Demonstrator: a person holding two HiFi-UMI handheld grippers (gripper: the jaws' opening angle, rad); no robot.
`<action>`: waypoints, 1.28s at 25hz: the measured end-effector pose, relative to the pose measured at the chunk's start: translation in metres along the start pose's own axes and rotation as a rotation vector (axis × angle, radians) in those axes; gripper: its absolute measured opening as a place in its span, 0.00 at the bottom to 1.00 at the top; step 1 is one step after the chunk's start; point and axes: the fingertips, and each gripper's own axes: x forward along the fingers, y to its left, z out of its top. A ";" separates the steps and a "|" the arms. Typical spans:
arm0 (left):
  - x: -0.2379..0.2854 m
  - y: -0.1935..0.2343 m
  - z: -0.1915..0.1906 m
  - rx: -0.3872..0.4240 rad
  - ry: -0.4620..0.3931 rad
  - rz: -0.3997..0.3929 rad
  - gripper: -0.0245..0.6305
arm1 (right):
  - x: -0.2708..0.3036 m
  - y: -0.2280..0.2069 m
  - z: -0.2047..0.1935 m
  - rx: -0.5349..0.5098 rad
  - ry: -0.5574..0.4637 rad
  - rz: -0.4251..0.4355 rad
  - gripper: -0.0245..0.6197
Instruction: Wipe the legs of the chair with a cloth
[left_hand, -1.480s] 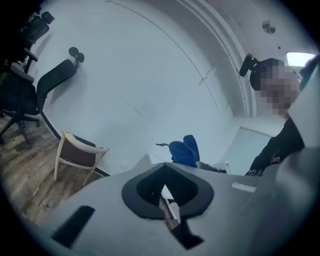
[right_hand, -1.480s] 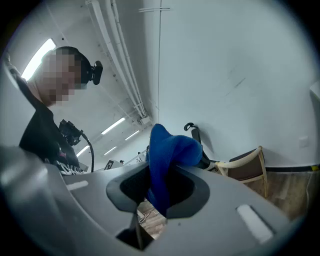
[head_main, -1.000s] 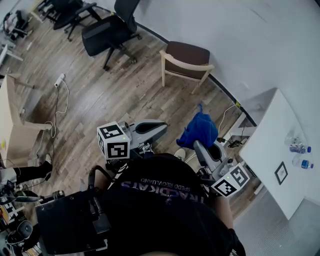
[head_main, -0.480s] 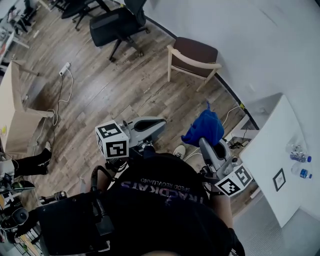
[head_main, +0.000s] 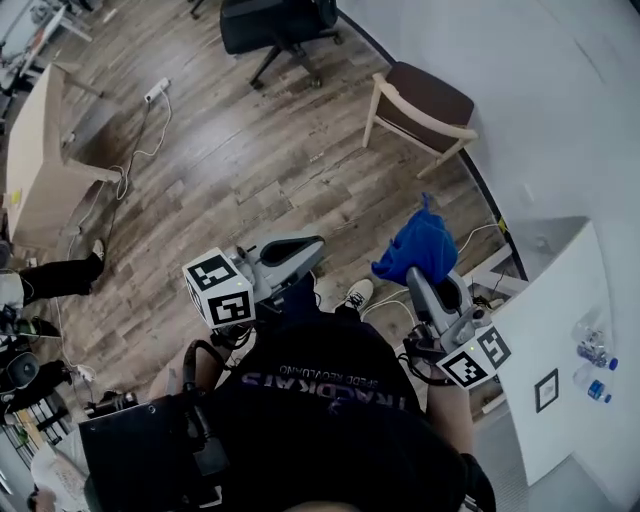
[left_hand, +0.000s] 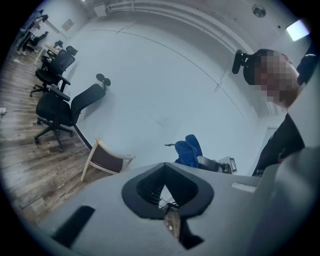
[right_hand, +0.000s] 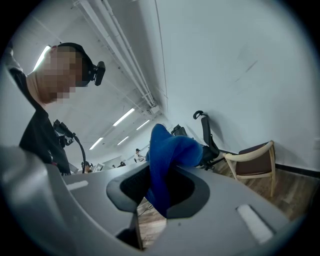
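Your black T-shirt (head_main: 330, 400) has pale lettering (head_main: 325, 372) printed across the shoulders. A white shoe (head_main: 357, 294) shows beyond its hem, and a black headset (right_hand: 86, 59) with a small camera is strapped to your head. Your left gripper (head_main: 312, 250) and right gripper (head_main: 420, 283) are smooth grey mouldings, each carrying a white cube with black square markers, and black cables (head_main: 205, 355) loop beneath the left one.

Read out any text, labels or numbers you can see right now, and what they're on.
"TRACKDAYS": large print on the person's black shirt, upside down in the head view.
"SPEED REVOLAND": my best reading of the smaller line beside it; blurred, so not certain.
framed card on the white table: too small to read.
bottles on the same table: labels too small to read.
Both gripper views: no text.
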 end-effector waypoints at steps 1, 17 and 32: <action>-0.004 0.003 -0.001 0.000 -0.006 0.011 0.04 | 0.004 -0.001 -0.001 -0.001 0.010 0.003 0.18; -0.033 0.088 0.065 -0.041 0.051 -0.103 0.04 | 0.116 -0.011 0.026 -0.016 -0.062 -0.132 0.18; 0.007 0.161 0.059 -0.106 0.138 -0.134 0.04 | 0.172 -0.081 0.038 -0.037 -0.043 -0.232 0.18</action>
